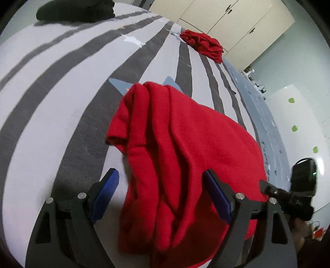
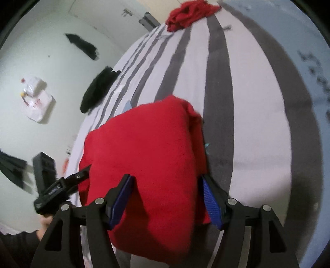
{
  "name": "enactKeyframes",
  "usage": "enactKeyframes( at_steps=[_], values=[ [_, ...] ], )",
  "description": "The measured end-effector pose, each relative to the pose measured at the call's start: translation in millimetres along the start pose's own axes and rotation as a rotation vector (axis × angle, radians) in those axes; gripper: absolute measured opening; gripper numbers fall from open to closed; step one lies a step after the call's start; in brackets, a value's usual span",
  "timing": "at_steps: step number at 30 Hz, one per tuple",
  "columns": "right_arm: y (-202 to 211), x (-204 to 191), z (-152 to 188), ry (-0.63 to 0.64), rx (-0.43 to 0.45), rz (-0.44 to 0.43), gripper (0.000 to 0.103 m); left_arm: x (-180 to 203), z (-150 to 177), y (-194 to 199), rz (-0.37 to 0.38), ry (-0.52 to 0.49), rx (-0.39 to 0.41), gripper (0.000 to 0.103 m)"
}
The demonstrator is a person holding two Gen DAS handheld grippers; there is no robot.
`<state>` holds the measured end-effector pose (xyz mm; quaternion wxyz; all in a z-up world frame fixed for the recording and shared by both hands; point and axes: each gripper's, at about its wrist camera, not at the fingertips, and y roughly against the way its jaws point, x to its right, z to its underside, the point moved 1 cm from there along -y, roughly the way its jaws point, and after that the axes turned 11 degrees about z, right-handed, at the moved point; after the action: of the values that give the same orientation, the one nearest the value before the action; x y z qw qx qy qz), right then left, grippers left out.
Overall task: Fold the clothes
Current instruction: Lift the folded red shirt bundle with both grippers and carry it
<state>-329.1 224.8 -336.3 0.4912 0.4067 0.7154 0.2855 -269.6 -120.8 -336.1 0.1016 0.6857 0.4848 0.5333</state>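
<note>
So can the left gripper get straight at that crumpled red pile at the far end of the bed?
Probably yes: the left gripper is open, and only bare striped bed lies beyond the folded red garment toward the crumpled red pile.

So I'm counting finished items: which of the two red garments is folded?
The near red garment, lying between the open grippers' fingers, is a neat folded block. The far red garment at the bed's far end is a crumpled heap.

The red garment [image 1: 185, 156] is showing soft, matt, fleecy cloth, lying on the bed's [image 1: 61, 99] matt striped fabric cover, between ribbed blue plastic pads [image 1: 107, 191].
</note>
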Motion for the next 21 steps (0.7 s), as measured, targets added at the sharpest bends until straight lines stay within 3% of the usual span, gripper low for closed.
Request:
enactKeyframes(
  at_steps=[6,11,14,16,18,19,21],
  values=[
    [-15,12,-7,-0.034,-0.057,-0.111,0.065,4,-5,-8,0.024,0.031,-0.057,0.082],
    [-31,2,-22,-0.018,-0.111,-0.144,0.078,15,-7,-20,0.050,0.021,-0.100,0.079],
    [-34,-3,-27,-0.021,-0.126,-0.150,0.077,21,-7,-23,0.057,0.018,-0.104,0.068],
    [-37,-7,-29,-0.020,-0.133,-0.167,0.072,24,-6,-23,0.073,0.015,-0.106,0.052],
    [-42,-10,-33,-0.017,-0.140,-0.174,0.065,25,-6,-22,0.081,0.004,-0.105,0.045],
    [-46,-8,-33,-0.016,-0.140,-0.187,0.053,25,-7,-22,0.086,0.000,-0.103,0.042],
    [-42,-1,-30,-0.020,-0.136,-0.196,0.044,26,-11,-20,0.091,-0.020,-0.102,0.039]
  ],
)
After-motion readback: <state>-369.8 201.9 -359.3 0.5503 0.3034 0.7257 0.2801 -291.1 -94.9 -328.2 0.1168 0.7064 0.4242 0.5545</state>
